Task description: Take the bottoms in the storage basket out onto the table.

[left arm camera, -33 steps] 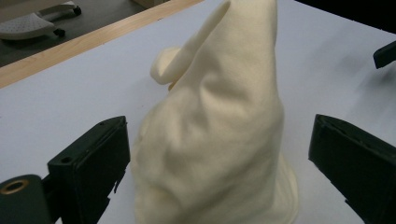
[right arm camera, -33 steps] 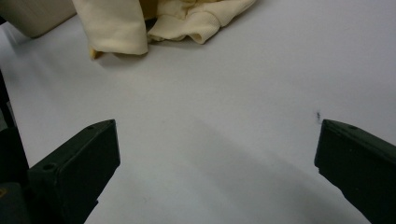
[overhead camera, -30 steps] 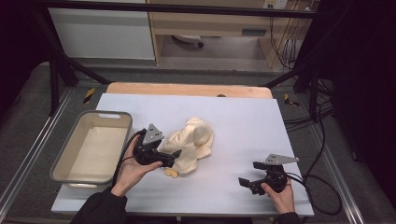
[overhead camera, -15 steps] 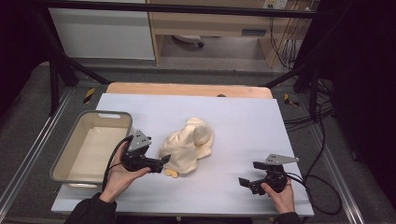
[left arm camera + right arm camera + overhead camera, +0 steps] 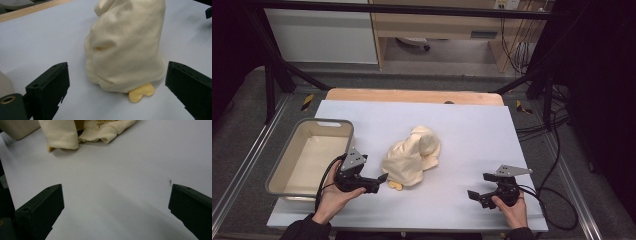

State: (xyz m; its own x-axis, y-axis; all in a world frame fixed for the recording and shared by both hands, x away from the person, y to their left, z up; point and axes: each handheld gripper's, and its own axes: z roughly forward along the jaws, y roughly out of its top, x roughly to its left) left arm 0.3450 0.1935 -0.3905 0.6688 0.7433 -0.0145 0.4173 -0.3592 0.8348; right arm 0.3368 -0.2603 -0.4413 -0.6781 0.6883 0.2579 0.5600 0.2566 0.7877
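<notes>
The left claw (image 5: pixel 117 87) stands wide open before a crumpled cream-yellow cloth heap (image 5: pixel 126 47) with a yellow tab (image 5: pixel 140 92) on the pale counter (image 5: pixel 42 42)

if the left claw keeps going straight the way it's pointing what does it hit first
Most likely the cream cloth bundle, which sits right ahead between the open jaws of the left claw, with its small yellow tab lowest and nearest. The exact gap is hard to judge.

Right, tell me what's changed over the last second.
The left gripper drew back from the cream cloth toward the person and now sits open, just short of its near edge. The cloth, the grey bin and the right gripper stayed put.
</notes>
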